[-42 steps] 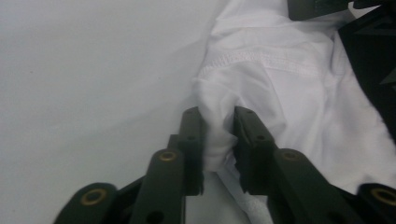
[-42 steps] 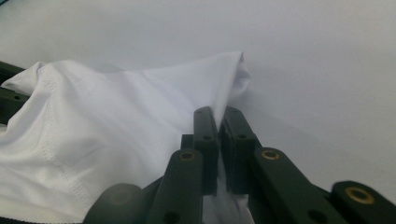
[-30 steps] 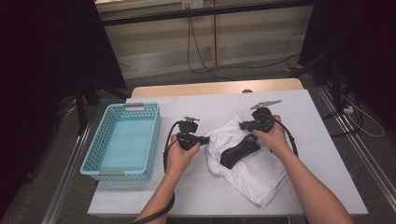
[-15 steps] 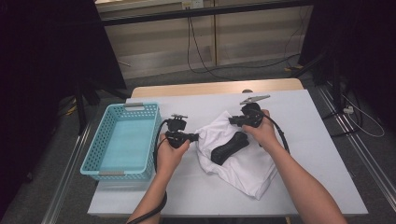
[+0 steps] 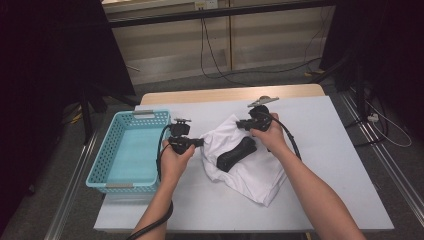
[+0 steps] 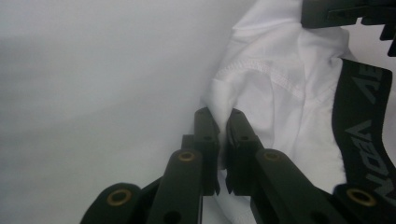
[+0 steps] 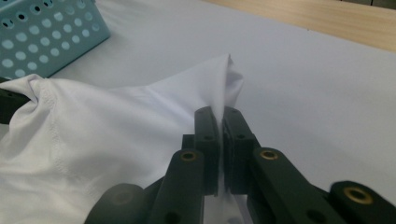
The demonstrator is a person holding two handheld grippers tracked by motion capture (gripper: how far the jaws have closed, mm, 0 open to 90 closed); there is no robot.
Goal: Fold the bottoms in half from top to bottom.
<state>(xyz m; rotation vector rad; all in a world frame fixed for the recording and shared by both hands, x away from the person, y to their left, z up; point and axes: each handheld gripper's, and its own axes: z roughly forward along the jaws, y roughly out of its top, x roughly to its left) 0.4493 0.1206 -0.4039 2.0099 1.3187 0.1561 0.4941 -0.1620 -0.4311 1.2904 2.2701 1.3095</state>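
Here, the white garment (image 5: 240, 165) is being held just above the table (image 5: 330, 150), right of the basket (image 5: 127, 155). Its left edge is being clamped by the left gripper (image 6: 219, 122), its upper corner by the right gripper (image 7: 220, 119). The black band (image 5: 236, 154) is being partly covered by folds; its lettering is being cut off in the left gripper view.

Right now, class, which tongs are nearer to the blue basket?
Left. The left tongs pinch the white garment at its edge just beside the basket. The right tongs grip the cloth's far corner, farther across the table from it.
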